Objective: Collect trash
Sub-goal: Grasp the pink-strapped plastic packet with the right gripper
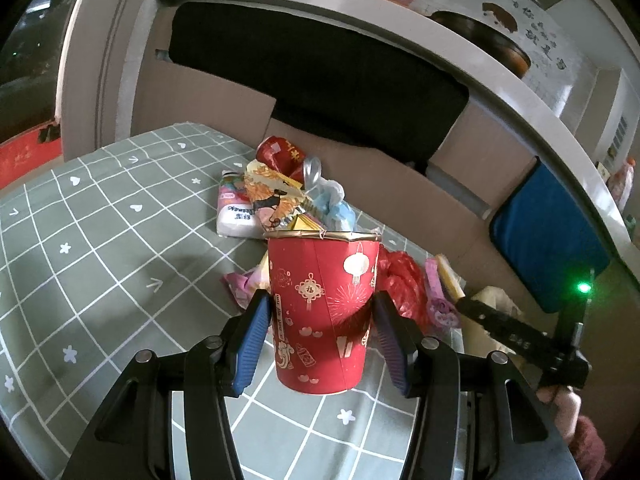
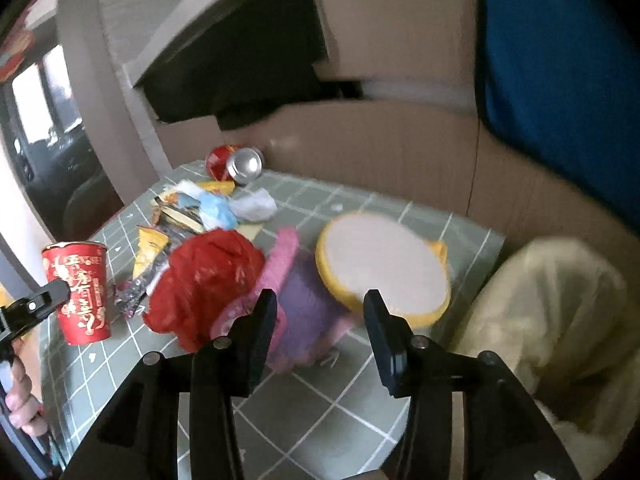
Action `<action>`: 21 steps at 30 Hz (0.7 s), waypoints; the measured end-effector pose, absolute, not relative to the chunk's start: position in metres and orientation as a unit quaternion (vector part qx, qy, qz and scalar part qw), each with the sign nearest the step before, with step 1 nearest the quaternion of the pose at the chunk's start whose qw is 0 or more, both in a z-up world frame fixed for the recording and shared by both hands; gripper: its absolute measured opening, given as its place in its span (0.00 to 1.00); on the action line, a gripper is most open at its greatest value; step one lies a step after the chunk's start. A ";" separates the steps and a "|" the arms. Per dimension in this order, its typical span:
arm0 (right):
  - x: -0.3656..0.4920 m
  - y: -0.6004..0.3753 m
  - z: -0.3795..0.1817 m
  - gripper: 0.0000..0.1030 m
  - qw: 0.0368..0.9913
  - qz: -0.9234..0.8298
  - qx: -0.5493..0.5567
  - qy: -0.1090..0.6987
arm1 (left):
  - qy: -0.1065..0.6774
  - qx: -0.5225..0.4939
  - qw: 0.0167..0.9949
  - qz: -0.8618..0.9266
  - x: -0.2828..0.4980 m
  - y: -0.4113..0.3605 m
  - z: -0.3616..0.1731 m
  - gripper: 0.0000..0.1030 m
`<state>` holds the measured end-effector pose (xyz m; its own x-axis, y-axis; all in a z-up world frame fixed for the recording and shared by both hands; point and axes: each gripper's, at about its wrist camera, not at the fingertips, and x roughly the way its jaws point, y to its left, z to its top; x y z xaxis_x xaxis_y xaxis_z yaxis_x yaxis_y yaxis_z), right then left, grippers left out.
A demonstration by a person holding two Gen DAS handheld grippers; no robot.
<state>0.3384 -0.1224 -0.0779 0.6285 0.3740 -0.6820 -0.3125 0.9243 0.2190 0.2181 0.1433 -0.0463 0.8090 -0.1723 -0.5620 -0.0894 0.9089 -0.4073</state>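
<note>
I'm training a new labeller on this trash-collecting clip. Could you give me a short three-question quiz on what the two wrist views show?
1. True or false: the left tool has its pads against the red paper cup.
2. Which item lies nearest the right tool? A) the crushed can B) the pink and purple wrapper C) the tissue pack
3. Fill in: the table is covered by a green ____ cloth.

Key:
1. True; the cup sits upright between the blue pads.
2. B; it lies just ahead of the open jaws, which hold nothing.
3. Checked, with small white hearts and stars.
</note>
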 end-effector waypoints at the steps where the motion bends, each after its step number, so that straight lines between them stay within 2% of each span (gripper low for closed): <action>1: 0.339 -0.122 -0.080 0.42 0.904 0.182 0.043 0.385 | 0.309 -0.211 0.927 -0.022 0.218 0.143 -0.047 0.52; 8: 0.336 -0.118 -0.068 0.42 0.926 0.158 -0.015 0.341 | 0.322 -0.220 0.921 -0.020 0.223 0.149 -0.055 0.52; 15: 0.323 -0.137 -0.070 0.42 0.911 0.203 0.054 0.354 | 0.329 -0.222 0.917 -0.026 0.227 0.148 -0.063 0.52; 21: 0.314 -0.101 -0.074 0.42 0.907 0.226 0.025 0.355 | 0.332 -0.224 0.916 -0.024 0.229 0.148 -0.064 0.52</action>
